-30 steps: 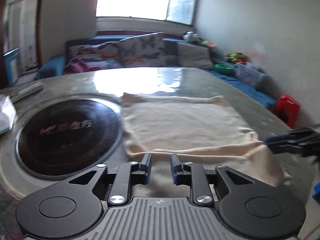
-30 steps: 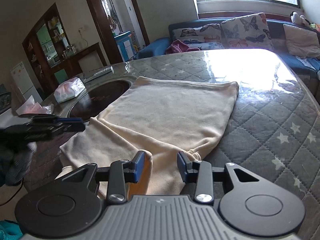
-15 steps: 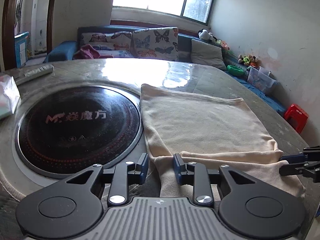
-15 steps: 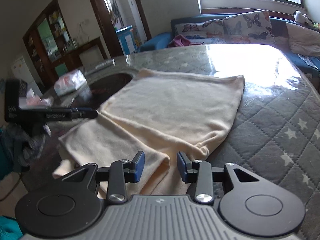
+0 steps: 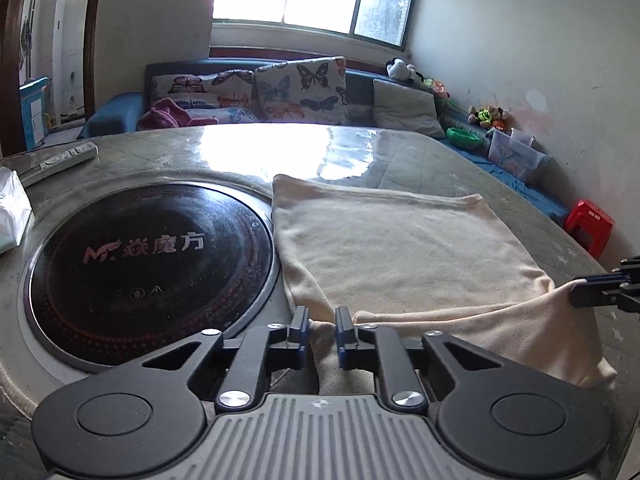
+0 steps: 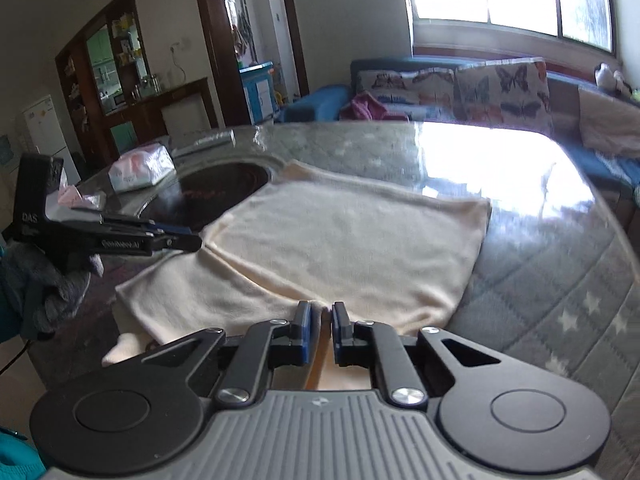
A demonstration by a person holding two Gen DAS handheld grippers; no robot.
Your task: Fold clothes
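Observation:
A cream garment [image 5: 400, 248] lies flat on the table, its near edge doubled over into a fold. My left gripper [image 5: 322, 320] sits at the fold's left corner, beside the hob. Its jaws are closing, with bunched cloth filling the gap between the pads. In the right wrist view the same garment [image 6: 352, 240] spreads ahead, and my right gripper [image 6: 320, 316] is closing its jaws on the fold's right corner. Each gripper shows in the other's view: the right gripper [image 5: 576, 300] pulls the cloth up slightly, and the left gripper [image 6: 196, 242], held by a gloved hand [image 6: 60, 280], pinches the cloth.
A round black induction hob [image 5: 148, 256] is set into the table left of the garment. A tissue pack [image 5: 12, 216] and a remote [image 5: 68, 156] lie beyond it. The quilted grey table cover [image 6: 540, 280] extends right. A sofa with cushions [image 5: 300, 92] and a red stool [image 5: 588, 228] stand behind.
Both grippers' jaws have narrowed from a wide gap onto the cloth fold. The left gripper has settled at the fold's left corner by the hob, and the right corner has lifted a little.

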